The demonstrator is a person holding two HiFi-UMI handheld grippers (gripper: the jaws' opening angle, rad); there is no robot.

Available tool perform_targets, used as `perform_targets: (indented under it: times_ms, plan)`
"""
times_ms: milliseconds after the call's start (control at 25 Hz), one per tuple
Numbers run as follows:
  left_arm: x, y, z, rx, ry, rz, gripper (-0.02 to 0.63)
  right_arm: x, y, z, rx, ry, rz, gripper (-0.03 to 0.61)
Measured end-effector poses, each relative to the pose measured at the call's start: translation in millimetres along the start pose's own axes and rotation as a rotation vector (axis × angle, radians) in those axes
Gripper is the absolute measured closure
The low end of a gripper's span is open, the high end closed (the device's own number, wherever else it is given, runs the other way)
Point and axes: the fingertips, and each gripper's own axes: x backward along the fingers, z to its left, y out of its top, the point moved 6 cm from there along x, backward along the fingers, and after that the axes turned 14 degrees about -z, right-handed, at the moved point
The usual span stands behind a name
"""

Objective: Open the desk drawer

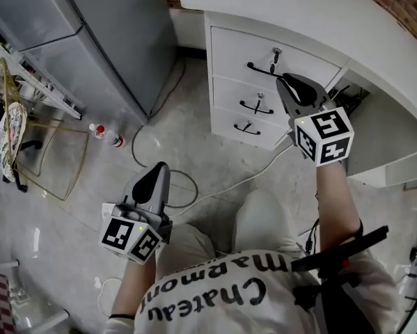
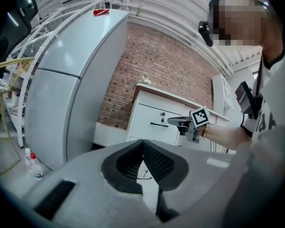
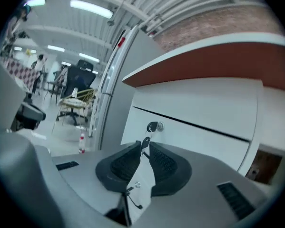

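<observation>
Over by the white desk (image 1: 375, 40), in the head view, the right gripper (image 1: 283, 81) is hanging right in front of the top drawer (image 1: 229, 51), which is sitting flush and closed. Its black handle (image 1: 262, 69) is running side to side under the key (image 1: 276, 51), just beside the gripper's tips; whether they're touching, I can't say. The left gripper (image 1: 159, 167) is idling well apart, low over the floor, so the right one is plainly nearer.

Left gripper view now: the left gripper (image 2: 143, 145) is pointing toward the desk with jaws pressing together on nothing. A fridge (image 2: 61, 94) is filling the left side. The other gripper is showing tiny by the handle, too small to judge contact.

Right gripper view: the right gripper (image 3: 142, 148) is sitting with jaws together, nothing clamped as far as I'm seeing, and the key is dangling just beyond the tips. The pads are hiding the top handle. Some black handle is peeking through the lower gap, but I can't tell which drawer it's on. I'm reckoning the jaws need to part first.
</observation>
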Motion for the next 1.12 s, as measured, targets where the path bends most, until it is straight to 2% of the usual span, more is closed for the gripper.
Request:
perform_targets:
  times_ms: [40, 80, 120, 160, 320, 440, 640, 720, 800, 880, 1040, 1120]
  plan:
    - [1, 0, 2, 0.006, 0.000, -0.002, 0.598, -3, 1, 0, 0.071, 0.011, 0.028, 0.555]
    - [1, 0, 4, 0.010, 0.001, -0.004, 0.598, -7, -1, 0, 0.133, 0.024, 0.061, 0.508]
    - [2, 0, 6, 0.009, 0.003, -0.005, 0.598, -11, -4, 1, 0.182, 0.039, 0.097, 0.422]
    - [2, -1, 9, 0.005, 0.006, -0.006, 0.598, -15, -7, 1, 0.223, 0.052, 0.130, 0.407]
    - [2, -4, 13, 0.007, 0.014, -0.010, 0.598, -26, -19, 1, 0.377, 0.092, 0.184, 0.403]
    - [4, -8, 11, 0.012, 0.018, -0.002, 0.598, -35, -28, 5, 0.486, 0.182, 0.243, 0.403]
    - [10, -13, 17, 0.015, 0.043, 0.008, 0.598, -50, -31, 11, 0.507, 0.263, 0.303, 0.431]
    - [10, -15, 20, 0.032, 0.055, 0.004, 0.598, -54, -29, 9, 0.515, 0.263, 0.321, 0.464]
    - [10, -17, 20, 0.043, 0.057, 0.004, 0.598, -55, -28, 6, 0.481, 0.240, 0.319, 0.519]
    - [9, -17, 19, 0.040, 0.051, 0.005, 0.598, -56, -28, 5, 0.467, 0.231, 0.329, 0.525]
    - [10, -19, 19, 0.037, 0.053, 0.001, 0.598, -60, -27, 8, 0.575, 0.256, 0.388, 0.537]
    - [12, -19, 19, 0.040, 0.057, 0.001, 0.598, -61, -27, 9, 0.586, 0.264, 0.403, 0.538]
